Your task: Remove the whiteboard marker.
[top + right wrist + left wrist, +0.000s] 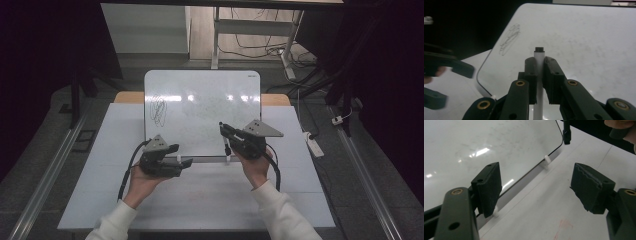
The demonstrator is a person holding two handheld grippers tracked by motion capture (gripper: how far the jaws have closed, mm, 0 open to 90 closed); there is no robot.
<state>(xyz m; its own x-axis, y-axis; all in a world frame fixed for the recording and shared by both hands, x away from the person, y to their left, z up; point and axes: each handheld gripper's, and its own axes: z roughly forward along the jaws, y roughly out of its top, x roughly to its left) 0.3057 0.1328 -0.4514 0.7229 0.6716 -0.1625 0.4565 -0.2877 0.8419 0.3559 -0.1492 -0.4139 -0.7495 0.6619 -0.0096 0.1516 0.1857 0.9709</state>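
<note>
Clamping a white marker [539, 72], the right gripper [227, 134] hovers over the scribbled whiteboard [200, 95]; the left gripper [180, 156] stands empty, jaws apart, near the board's lower edge.

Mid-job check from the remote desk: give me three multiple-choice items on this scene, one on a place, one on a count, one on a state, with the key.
1. Where on the whiteboard is the scribble?
A. its left part
B. its right part
C. its near edge

2. How many scribbles are on the board?
A. none
B. one
C. three

3. How does the right gripper stand?
A. open, with nothing between its jaws
B. shut on the marker
C. lying on the table

Key: 1 A, the high view shows the scribble beside the board's left edge. 2 B, a single dark tangle marks the board. 3 B, in the right gripper view both pads press the white barrel.
</note>
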